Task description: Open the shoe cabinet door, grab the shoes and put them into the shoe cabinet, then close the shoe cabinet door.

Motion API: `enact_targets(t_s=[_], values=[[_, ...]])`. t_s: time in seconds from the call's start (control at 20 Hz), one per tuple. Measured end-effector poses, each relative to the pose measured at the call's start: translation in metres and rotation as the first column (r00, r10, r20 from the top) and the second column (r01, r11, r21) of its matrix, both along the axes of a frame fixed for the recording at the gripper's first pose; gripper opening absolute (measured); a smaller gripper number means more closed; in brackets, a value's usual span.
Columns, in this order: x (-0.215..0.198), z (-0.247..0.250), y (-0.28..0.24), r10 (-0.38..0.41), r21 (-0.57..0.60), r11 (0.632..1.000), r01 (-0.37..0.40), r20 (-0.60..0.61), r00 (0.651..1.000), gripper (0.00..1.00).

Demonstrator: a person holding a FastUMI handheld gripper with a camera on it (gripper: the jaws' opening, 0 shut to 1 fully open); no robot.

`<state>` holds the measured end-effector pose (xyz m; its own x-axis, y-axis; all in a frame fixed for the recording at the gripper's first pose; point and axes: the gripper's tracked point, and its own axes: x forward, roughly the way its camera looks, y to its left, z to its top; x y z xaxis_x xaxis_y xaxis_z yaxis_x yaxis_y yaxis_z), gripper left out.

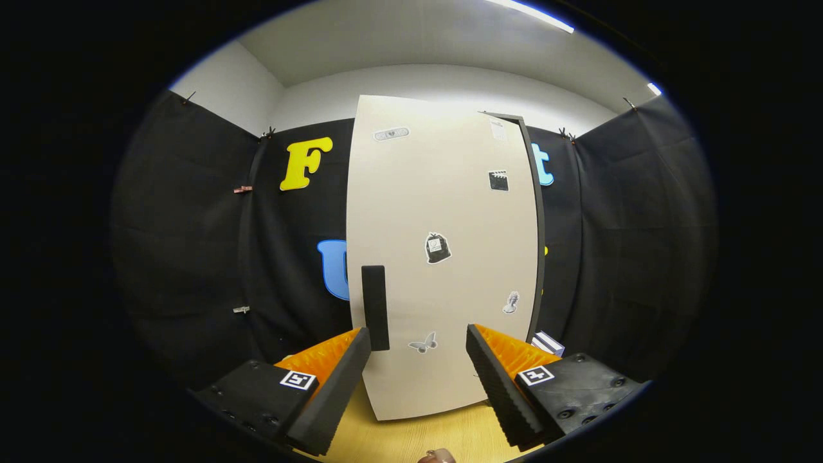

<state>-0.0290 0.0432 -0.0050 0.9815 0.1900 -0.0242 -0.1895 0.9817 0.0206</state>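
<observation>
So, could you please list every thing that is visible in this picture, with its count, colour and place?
shoe cabinet door: one, cream white, standing upright just ahead of the claw, between the booth walls.
door handle: one, black, vertical bar near the door's left edge, just above the left finger's tip.
stickers: several, mostly black, white and grey, scattered over the door's face.
cabinet edge: one, dark, a thin strip along the door's right side.
floor: one, light wood, under the door and between the fingers.
box-like thing: one, white with dark stripes, low beside the door's right edge; too small to tell what it is.
claw: one, fingers open, apart from the door, holding nothing.
</observation>
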Motion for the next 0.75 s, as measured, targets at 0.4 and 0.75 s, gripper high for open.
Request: enact_targets(t_s=[0.4,0.75], values=[[-0.0007,0.0001,0.0003,-0.004,-0.004,1.0,0.004,0.0,1.0,0.98],[-0.0005,0.0001,0.0007,-0.008,-0.004,1.0,0.008,0.002,1.0,0.98]])
